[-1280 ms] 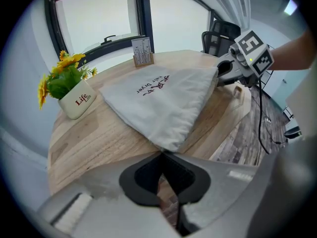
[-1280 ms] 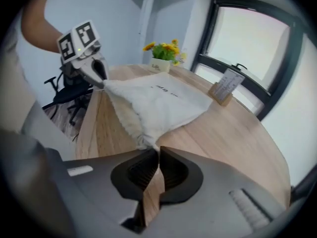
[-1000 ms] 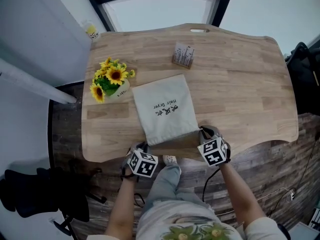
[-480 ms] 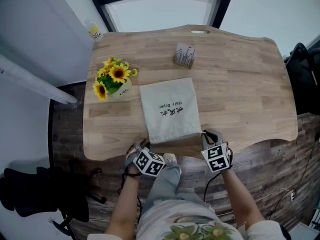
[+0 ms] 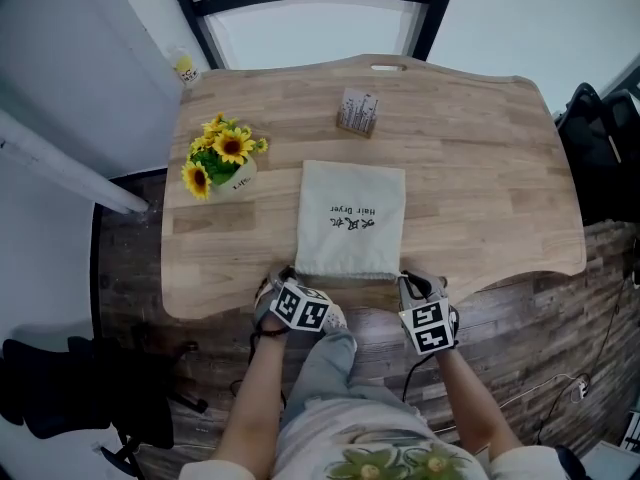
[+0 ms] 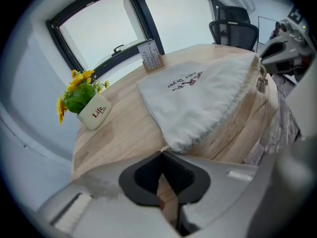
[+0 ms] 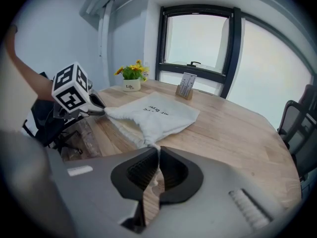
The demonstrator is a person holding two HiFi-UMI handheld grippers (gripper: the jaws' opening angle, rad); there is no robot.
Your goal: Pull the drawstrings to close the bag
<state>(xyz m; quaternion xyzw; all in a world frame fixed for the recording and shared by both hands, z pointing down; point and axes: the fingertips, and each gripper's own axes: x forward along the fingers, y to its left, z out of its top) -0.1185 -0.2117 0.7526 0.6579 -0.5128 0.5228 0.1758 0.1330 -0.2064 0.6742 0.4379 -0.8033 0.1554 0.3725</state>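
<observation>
A white cloth drawstring bag (image 5: 350, 218) with dark print lies flat on the wooden table (image 5: 480, 168), its mouth toward the near edge. My left gripper (image 5: 290, 276) is at the bag's near left corner, jaws shut on the left drawstring where it leaves the cloth (image 6: 168, 145). My right gripper (image 5: 405, 278) is at the near right corner, shut on the white right drawstring (image 7: 157, 155), which runs down between its jaws. The bag's mouth (image 7: 131, 125) is puckered between the two grippers. In the right gripper view the left gripper (image 7: 99, 110) touches the bag's far corner.
A white pot of sunflowers (image 5: 215, 163) stands left of the bag. A small card stand (image 5: 357, 111) sits behind it near the window edge. A black office chair (image 5: 600, 138) is off the table's right side. Both grippers hang at the table's near edge (image 5: 240, 303).
The bag has turned to lie square to the near edge. My left gripper has come forward to the bag's near left corner. The right gripper stays at its corner.
</observation>
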